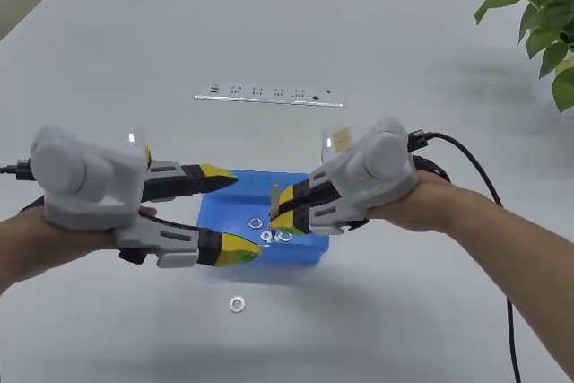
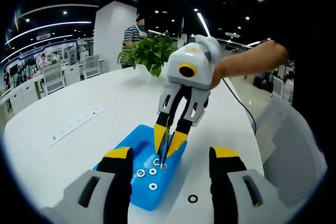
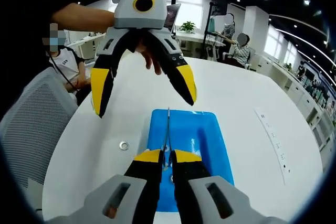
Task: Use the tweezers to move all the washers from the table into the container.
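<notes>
My right gripper (image 1: 280, 213) clamps the tweezers (image 3: 168, 129) over the blue container (image 1: 256, 190); my left gripper (image 1: 240, 215) gapes wide; one washer (image 1: 237, 304) lies on the table (image 1: 359, 42).

**No legible text**

Nothing readable in any view. The white strip (image 1: 269, 94) on the table (image 1: 269, 15) carries a row of small dark marks, too small to resolve as letters or numbers. The marks are just as blurred in both gripper views.

Open table (image 1: 134, 42) rings the container (image 1: 226, 211); plant (image 1: 538, 15) overhangs the far corner.
</notes>
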A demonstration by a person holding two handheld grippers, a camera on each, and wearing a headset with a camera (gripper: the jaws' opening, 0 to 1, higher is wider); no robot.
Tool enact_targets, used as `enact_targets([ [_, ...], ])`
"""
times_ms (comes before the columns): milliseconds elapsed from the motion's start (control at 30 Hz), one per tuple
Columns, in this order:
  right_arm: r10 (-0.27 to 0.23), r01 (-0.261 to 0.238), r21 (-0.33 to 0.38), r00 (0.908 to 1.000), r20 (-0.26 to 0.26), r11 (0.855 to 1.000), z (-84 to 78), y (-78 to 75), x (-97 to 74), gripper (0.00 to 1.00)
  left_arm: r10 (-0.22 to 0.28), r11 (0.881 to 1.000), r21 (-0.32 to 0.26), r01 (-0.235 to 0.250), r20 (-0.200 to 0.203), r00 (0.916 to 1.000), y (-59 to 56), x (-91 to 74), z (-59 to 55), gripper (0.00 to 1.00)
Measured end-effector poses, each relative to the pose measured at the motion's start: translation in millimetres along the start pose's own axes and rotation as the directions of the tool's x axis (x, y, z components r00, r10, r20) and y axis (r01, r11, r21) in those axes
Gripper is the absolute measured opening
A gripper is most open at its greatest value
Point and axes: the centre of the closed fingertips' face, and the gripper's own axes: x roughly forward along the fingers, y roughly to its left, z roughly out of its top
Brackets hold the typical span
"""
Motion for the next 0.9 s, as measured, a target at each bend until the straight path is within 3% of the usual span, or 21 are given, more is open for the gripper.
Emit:
enact_targets([
  [467,0.021,-0.020,0.009,0.9997,-0.011,1.000,-9.5,1.9,5.4,0.08,-0.024,0.998,0.054,0.025,-0.036,0.9991,6.9,17.8,0.0,0.28],
  [900,0.026,-0.027,-0.001,0.9994,-0.020,1.000,-13.0,3.0,5.9,0.09,-0.065,0.991,0.111,0.072,-0.065,0.9958,4.9,32.9,2.0,0.16],
])
